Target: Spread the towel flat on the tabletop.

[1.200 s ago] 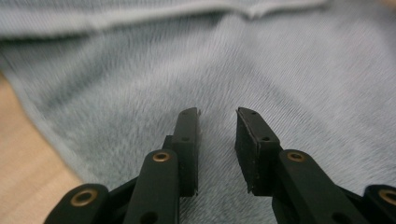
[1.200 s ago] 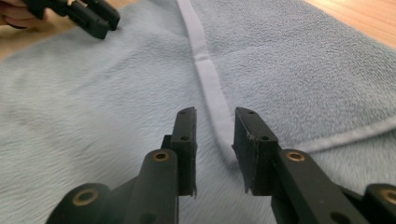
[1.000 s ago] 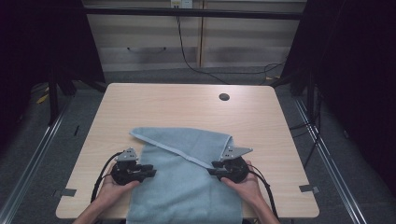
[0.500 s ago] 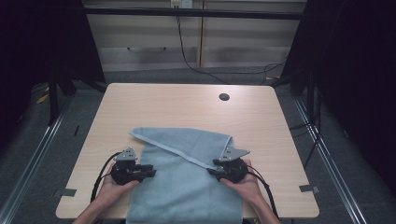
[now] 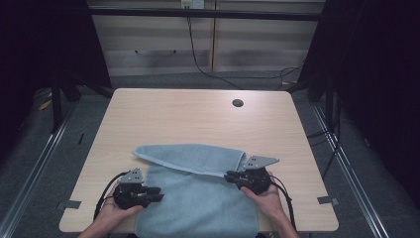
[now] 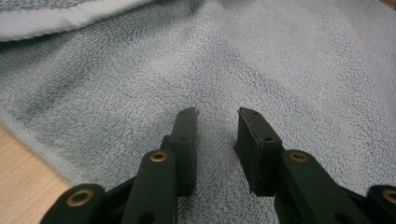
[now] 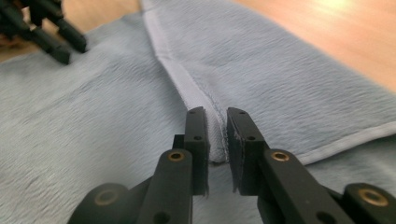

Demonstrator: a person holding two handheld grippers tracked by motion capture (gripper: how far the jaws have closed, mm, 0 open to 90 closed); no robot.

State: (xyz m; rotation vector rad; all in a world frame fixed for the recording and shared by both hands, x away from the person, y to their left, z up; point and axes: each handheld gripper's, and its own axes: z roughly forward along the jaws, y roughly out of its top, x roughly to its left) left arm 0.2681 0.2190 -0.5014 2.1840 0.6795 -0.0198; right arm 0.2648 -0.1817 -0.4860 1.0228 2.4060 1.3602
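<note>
Towel (image 5: 198,198), one (folded hem), nipped by closing right claw (image 7: 216,140); left claw (image 6: 215,140) spread above it

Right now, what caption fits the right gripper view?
Right gripper pinching the pale hem of a blue towel on the table.

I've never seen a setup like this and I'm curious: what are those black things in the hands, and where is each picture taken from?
A person holds hand-operated tongs, one per hand. The high view looks down on a wooden table with a light blue towel, its far part folded back. The other two pictures come from cameras riding on each tool. The left tongs rest open on the towel. The right tongs have just been closing, with the towel's pale hem between the jaws; I cannot tell whether they already pinch it.
</note>
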